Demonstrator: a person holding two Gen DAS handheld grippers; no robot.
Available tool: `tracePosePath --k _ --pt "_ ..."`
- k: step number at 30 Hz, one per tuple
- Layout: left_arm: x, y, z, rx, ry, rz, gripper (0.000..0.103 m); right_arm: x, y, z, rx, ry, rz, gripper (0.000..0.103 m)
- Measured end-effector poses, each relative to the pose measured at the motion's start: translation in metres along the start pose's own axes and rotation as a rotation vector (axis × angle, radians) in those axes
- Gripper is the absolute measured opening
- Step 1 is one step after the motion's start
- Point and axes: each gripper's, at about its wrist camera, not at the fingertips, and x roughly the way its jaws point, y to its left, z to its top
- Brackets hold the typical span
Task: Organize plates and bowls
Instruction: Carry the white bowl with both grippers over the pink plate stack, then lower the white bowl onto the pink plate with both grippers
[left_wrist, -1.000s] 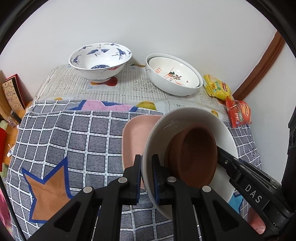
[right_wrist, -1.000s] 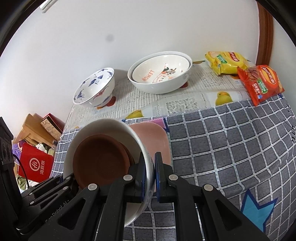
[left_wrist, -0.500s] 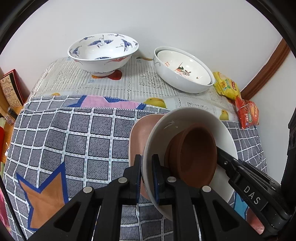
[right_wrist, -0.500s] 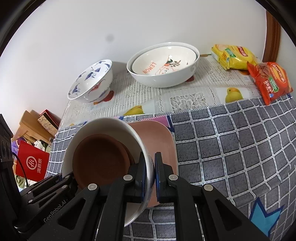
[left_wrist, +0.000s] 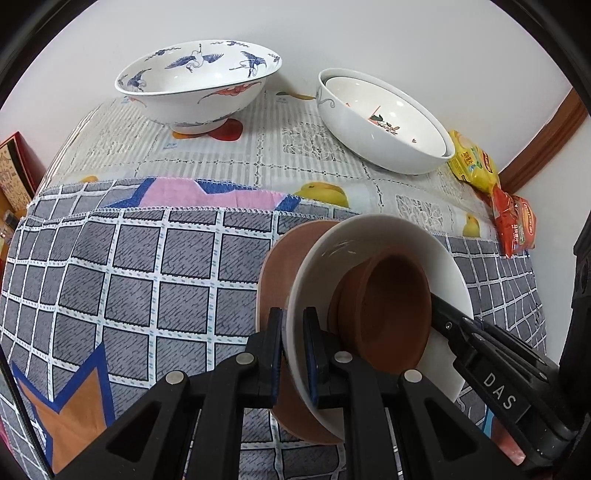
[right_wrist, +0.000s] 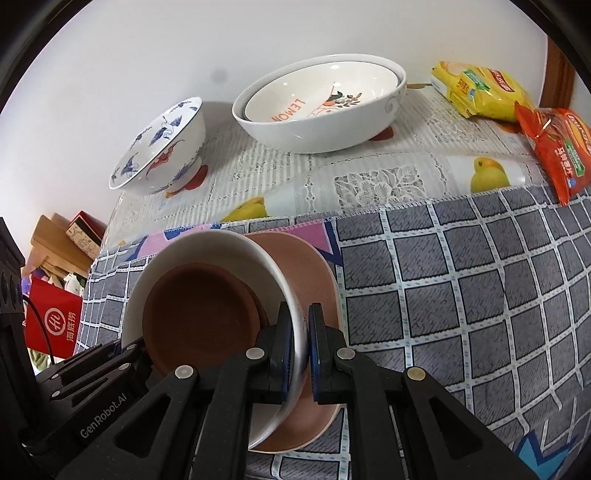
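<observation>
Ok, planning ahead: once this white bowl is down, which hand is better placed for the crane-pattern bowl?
Left, likely: the crane bowl stands far left, on the side of the left claw; the right claw faces the stacked lemon bowls.

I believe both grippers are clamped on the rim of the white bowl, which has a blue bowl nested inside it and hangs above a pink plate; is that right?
Nearly. The nested bowl is brown, not blue, as the right wrist view shows. The rest stands: the left gripper and right gripper each clamp the white bowl by its rim, above the pink plate.
</observation>
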Motion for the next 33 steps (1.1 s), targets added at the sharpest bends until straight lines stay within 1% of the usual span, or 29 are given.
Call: tracePosePath --k 7,13,15,17,20,23,28,29,31,33 --pt "0.0 0.0 0.002 0.0 0.006 -0.003 0.012 0.001 -0.002 -0.001 -0.003 -0.002 0.015 0.009" --pt "0.0 0.002 0.001 -0.001 0.017 -0.006 0.015 -0.001 0.002 0.001 -0.027 0.006 -0.006 0.011" --pt "-0.003 0.001 0.0 0.004 0.019 -0.005 0.018 -0.005 0.003 0.001 -0.038 -0.004 -0.007 0.013" --pt "-0.008 0.0 -0.002 0.012 0.014 -0.002 0.018 -0.011 0.004 0.0 -0.053 -0.023 -0.01 0.013" --pt "-0.014 -0.001 -0.003 0.017 0.011 0.005 0.018 -0.017 0.005 -0.001 -0.057 -0.018 -0.009 0.013" --pt "-0.024 -0.004 -0.007 0.034 0.001 0.013 0.02 -0.024 0.007 -0.004 -0.069 -0.021 -0.004 0.013" --pt "-0.049 -0.001 -0.018 0.029 -0.031 0.018 0.023 -0.037 0.011 -0.01 -0.072 -0.016 -0.012 0.014" --pt "-0.054 -0.001 -0.02 0.032 -0.036 0.019 0.025 -0.042 0.01 -0.013 -0.068 -0.014 -0.005 0.014" --pt "-0.066 -0.003 -0.028 0.044 -0.054 0.016 0.026 -0.051 0.01 -0.019 -0.067 -0.007 0.0 0.014" --pt "-0.082 -0.006 -0.039 0.057 -0.077 0.001 0.026 -0.067 0.01 -0.029 -0.086 -0.011 -0.015 0.014"
